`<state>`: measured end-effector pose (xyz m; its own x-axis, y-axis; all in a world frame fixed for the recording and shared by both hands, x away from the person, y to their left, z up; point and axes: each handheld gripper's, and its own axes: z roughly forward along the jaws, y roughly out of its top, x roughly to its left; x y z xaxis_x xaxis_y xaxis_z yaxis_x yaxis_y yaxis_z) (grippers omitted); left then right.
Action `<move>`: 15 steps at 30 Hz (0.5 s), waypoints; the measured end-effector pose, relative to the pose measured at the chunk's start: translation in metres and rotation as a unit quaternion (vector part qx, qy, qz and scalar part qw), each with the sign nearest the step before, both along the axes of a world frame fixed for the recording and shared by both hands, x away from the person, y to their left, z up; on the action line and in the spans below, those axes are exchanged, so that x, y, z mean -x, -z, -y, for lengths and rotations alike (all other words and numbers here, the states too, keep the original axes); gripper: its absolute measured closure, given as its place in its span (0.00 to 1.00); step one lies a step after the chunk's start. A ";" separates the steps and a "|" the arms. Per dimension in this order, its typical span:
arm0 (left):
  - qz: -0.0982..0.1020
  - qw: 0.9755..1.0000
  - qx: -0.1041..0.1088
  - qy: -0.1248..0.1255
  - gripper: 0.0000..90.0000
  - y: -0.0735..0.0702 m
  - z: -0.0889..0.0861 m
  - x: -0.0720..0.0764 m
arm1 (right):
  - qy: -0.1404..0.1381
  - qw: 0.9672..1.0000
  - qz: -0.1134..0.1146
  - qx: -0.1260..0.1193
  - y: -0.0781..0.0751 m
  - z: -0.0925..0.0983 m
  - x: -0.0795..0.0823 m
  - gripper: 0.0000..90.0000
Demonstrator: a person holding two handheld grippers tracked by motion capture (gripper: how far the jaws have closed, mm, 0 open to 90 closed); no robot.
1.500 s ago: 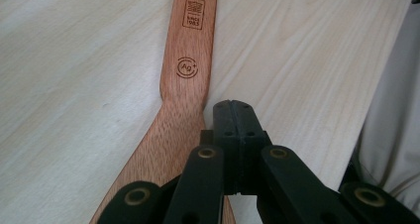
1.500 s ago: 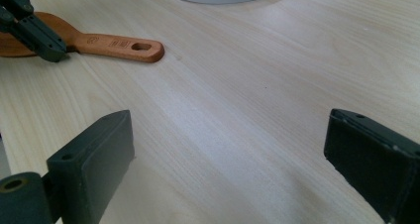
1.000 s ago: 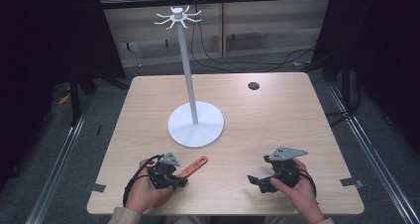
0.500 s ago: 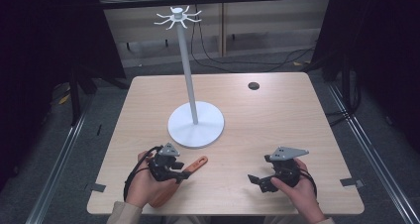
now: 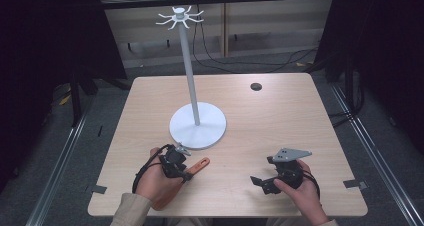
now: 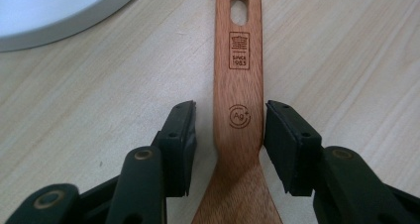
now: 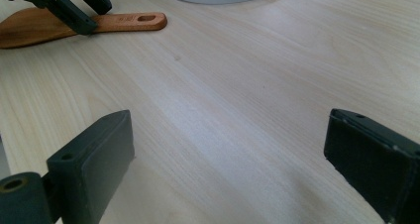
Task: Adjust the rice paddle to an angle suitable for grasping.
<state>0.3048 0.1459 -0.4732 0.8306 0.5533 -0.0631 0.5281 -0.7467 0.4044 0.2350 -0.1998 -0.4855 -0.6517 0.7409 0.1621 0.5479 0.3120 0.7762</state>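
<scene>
A brown wooden spatula (image 5: 201, 163) lies flat on the table in front of the white stand's base (image 5: 197, 126). My left gripper (image 5: 186, 173) straddles the spatula's handle (image 6: 238, 85). Its jaws have just been opening. The left pad stands clear of the wood and the right pad sits at the handle's edge. From the right gripper view, the spatula (image 7: 124, 22) and the left gripper (image 7: 81, 8) are at the upper left. My right gripper (image 5: 260, 182) rests low at the near right, wide open (image 7: 228, 135) over bare wood.
The stand's thin pole (image 5: 189, 71) rises to a ring of hooks (image 5: 179, 17). A small black disc (image 5: 256, 86) sits at the table's far right. The light wooden table (image 5: 300, 116) has tape marks at its near corners. Dark floor and rails surround it.
The left gripper, shut beside the spatula a second ago, now stands open astride the handle and has shifted a little. The right hand has not moved.
</scene>
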 end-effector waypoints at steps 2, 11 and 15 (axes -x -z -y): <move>0.000 1.000 -0.016 0.013 0.65 -0.002 0.004 0.000 | -0.001 1.000 0.000 0.001 0.000 0.000 0.000 0.06; -0.014 0.998 -0.044 0.036 0.74 -0.005 0.015 -0.001 | -0.003 1.000 -0.001 0.003 0.000 -0.002 0.001 0.06; -0.015 0.999 -0.038 0.034 0.74 -0.005 0.015 -0.002 | -0.002 1.000 -0.004 0.002 0.001 0.000 0.000 0.06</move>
